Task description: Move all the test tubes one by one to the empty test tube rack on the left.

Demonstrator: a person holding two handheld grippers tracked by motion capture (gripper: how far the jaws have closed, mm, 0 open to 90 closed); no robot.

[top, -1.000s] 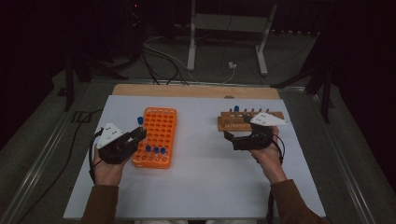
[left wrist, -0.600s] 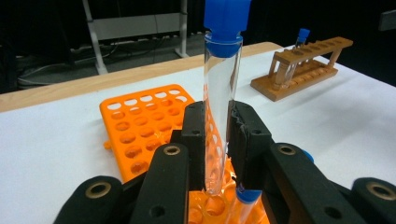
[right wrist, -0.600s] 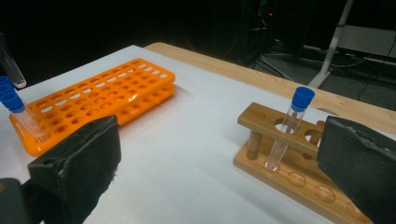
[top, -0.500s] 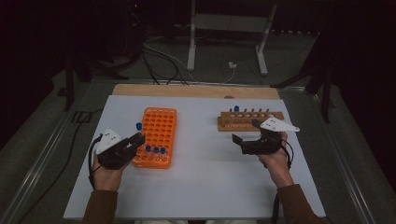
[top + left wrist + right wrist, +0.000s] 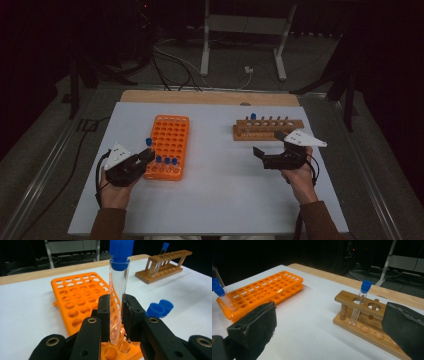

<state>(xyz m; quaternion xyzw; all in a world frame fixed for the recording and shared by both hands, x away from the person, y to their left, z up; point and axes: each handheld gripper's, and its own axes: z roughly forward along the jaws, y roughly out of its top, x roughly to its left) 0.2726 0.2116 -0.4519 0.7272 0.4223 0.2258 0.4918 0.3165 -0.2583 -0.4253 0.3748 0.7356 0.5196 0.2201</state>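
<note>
Since the earlier frames the left gripper (image 5: 145, 156) has sunk toward the orange rack (image 5: 168, 146), while the right gripper (image 5: 265, 152) has drawn back from the wooden rack (image 5: 268, 128).

High view: two racks on the white table (image 5: 220, 200); the wooden one holds one blue-capped tube (image 5: 253, 119).

Left gripper view: the jaws clamp a clear tube (image 5: 118, 300) upright over the orange rack's near corner, seemingly to seat it in a hole; two caps (image 5: 160, 308) stand beside.

Right gripper view: the jaws stand wide apart, holding nothing.
</note>
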